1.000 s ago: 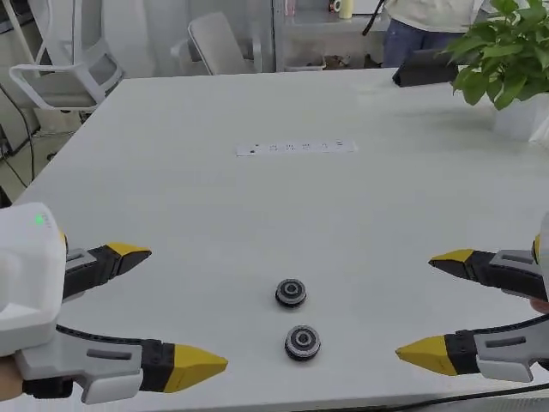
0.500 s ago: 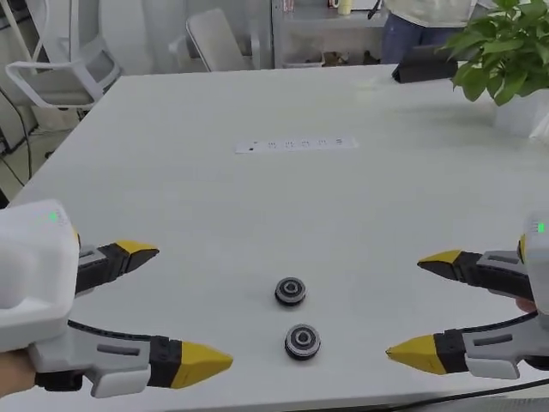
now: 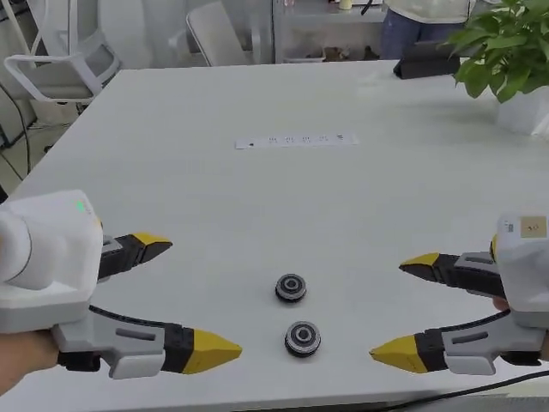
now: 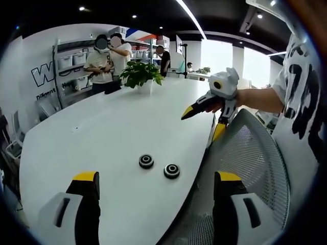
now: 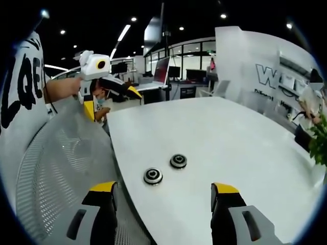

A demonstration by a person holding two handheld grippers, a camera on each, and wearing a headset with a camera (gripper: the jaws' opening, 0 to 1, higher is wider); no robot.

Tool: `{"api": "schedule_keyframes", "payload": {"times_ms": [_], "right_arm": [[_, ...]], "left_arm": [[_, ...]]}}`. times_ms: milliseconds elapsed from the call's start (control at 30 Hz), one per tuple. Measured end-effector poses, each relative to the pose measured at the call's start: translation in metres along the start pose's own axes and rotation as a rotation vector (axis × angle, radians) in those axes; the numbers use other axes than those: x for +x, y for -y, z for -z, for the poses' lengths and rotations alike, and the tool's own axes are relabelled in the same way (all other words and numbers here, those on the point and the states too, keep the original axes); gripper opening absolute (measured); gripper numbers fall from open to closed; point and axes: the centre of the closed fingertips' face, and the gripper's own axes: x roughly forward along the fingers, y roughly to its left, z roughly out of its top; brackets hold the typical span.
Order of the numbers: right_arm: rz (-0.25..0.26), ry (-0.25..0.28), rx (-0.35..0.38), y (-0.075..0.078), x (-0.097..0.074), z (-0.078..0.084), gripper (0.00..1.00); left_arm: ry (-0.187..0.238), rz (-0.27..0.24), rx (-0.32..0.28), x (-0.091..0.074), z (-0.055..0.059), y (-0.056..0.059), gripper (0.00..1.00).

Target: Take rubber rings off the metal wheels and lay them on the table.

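Here two metal wheels, farther wheel (image 3: 291, 288) and nearer wheel (image 3: 303, 339), sit apart on the table (image 3: 257, 197) between left gripper (image 3: 202, 297) and right gripper (image 3: 388, 309), both spread wide, empty

Your far wheel (image 3: 291, 288) and near wheel (image 3: 302, 339): black rings, silver hubs. Tabletop (image 3: 257, 197) pale grey. Left gripper (image 3: 202, 297), right gripper (image 3: 388, 309): white-grey bodies, black jaws tipped yellow.
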Motion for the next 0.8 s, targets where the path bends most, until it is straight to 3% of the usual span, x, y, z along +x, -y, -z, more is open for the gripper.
{"api": "schedule_keyframes", "payload": {"times_ms": [700,800], "right_arm": [[-0.055,0.032,-0.017,0.001,0.025,-0.006,0.69],[-0.061,0.013,-0.032,0.001,0.029,-0.003,0.68]], "left_arm": [[-0.014,0.043,0.039,0.021,-0.001,-0.001,0.88],[-0.017,0.053,0.049,0.026,-0.001,-0.002,0.85]]}}
